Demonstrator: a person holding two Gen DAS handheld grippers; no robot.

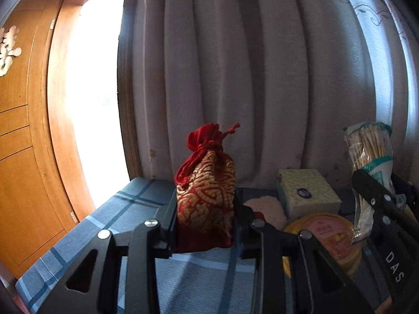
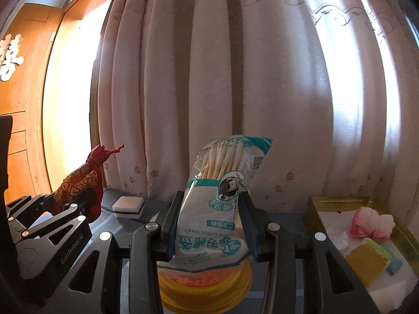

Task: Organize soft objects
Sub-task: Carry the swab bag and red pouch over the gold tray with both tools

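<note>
Pouch (image 1: pixel 205 198) red and gold, pinched upright in the left gripper (image 1: pixel 207 225), lifted over the blue plaid bed (image 1: pixel 78 238) near its left edge. Cotton swab pack (image 2: pixel 212 209) clamped the same way in the right gripper (image 2: pixel 209 225), above a round yellow tin (image 2: pixel 204 285). Risk, as judged: slick plastic sliding through the pads, or the top-heavy pouch tipping out if tilted. Gold tray (image 2: pixel 337 200) at the right edge already crowded (pink fluffy item (image 2: pixel 371 222), yellow sponge (image 2: pixel 366 264)). Tissue box (image 1: pixel 306 191) and pink cloth (image 1: pixel 269 209) toward the curtain (image 1: pixel 235 65), white block (image 2: pixel 128 206) too, all cluttering any set-down path.
</note>
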